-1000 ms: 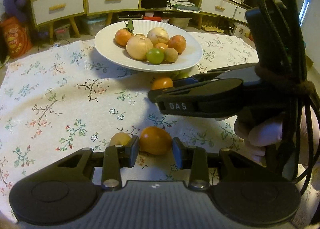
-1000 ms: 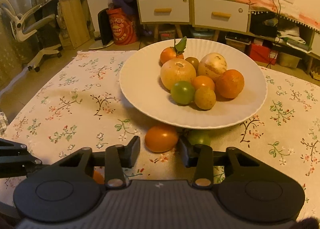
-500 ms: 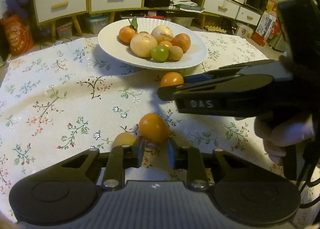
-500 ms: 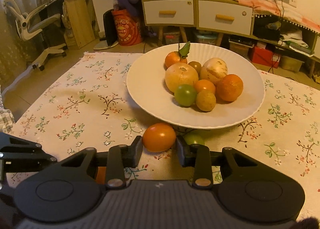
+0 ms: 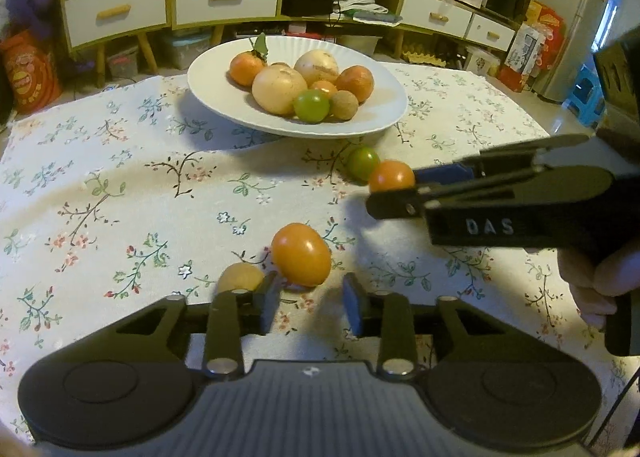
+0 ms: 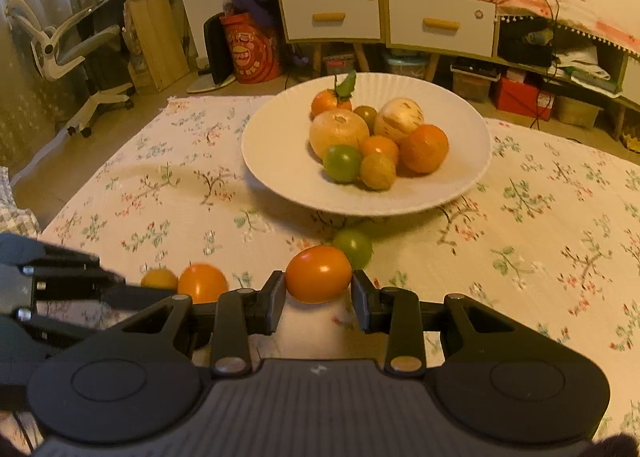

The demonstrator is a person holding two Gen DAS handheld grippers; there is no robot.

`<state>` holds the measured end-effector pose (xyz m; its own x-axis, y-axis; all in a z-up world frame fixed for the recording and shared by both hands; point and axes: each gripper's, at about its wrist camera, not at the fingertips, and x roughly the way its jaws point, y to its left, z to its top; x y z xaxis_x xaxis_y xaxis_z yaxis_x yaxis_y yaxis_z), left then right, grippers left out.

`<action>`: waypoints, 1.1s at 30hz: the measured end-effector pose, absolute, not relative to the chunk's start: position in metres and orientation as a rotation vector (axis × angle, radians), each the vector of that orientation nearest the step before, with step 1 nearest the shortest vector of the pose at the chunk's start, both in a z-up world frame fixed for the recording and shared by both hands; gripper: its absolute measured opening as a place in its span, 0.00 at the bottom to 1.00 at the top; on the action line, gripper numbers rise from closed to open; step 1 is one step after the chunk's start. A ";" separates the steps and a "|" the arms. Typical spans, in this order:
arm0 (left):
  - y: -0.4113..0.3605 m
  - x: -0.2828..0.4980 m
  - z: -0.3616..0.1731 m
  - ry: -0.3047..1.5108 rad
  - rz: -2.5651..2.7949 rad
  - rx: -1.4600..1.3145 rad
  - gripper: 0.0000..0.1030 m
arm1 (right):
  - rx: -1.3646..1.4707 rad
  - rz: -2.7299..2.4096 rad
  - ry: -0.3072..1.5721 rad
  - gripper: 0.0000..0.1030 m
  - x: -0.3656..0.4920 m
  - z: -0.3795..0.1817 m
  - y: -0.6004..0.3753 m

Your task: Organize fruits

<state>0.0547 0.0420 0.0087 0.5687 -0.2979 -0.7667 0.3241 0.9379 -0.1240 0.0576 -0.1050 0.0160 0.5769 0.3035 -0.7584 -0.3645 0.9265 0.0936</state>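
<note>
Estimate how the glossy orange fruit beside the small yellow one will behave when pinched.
The orange fruit is rounded and lies on flat tablecloth, so it probably rolls if nudged. Its smooth, shiny skin may slip out of a pinch. It looks tomato-like, so likely squashable.

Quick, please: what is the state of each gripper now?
Left gripper: open, just opening; orange fruit beyond the tips.
Right gripper: shut on orange tomato.
</note>
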 end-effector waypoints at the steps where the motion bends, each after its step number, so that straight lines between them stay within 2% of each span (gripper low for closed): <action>1: 0.042 0.055 0.009 0.887 -0.361 0.027 0.30 | -0.075 0.391 0.879 0.31 0.056 0.015 -0.107; 3: 0.044 0.056 0.010 0.875 -0.353 0.005 0.35 | -0.081 0.389 0.888 0.31 0.052 0.012 -0.110; 10: 0.050 0.063 0.009 0.861 -0.332 -0.077 0.34 | -0.144 0.408 0.881 0.32 0.043 0.008 -0.113; 13: 0.048 0.064 0.009 0.858 -0.329 -0.079 0.30 | -0.154 0.407 0.874 0.32 0.043 0.008 -0.112; 17: 0.045 0.065 0.006 0.872 -0.330 -0.071 0.18 | -0.160 0.408 0.866 0.34 0.044 0.007 -0.112; 23: 0.043 0.064 0.005 0.869 -0.330 -0.056 0.18 | -0.165 0.413 0.857 0.36 0.045 0.006 -0.110; 27: 0.040 0.064 0.005 0.869 -0.335 -0.042 0.21 | -0.170 0.421 0.858 0.35 0.045 0.007 -0.109; 30: 0.039 0.064 0.004 0.860 -0.334 -0.040 0.31 | -0.168 0.421 0.858 0.31 0.044 0.007 -0.110; 33: 0.038 0.066 0.004 0.858 -0.326 -0.048 0.31 | -0.163 0.424 0.860 0.31 0.043 0.008 -0.112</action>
<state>0.0656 0.0377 0.0039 0.6075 -0.3017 -0.7348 0.2630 0.9493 -0.1723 0.0434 -0.1119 0.0076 0.5751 0.2954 -0.7629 -0.4251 0.9046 0.0298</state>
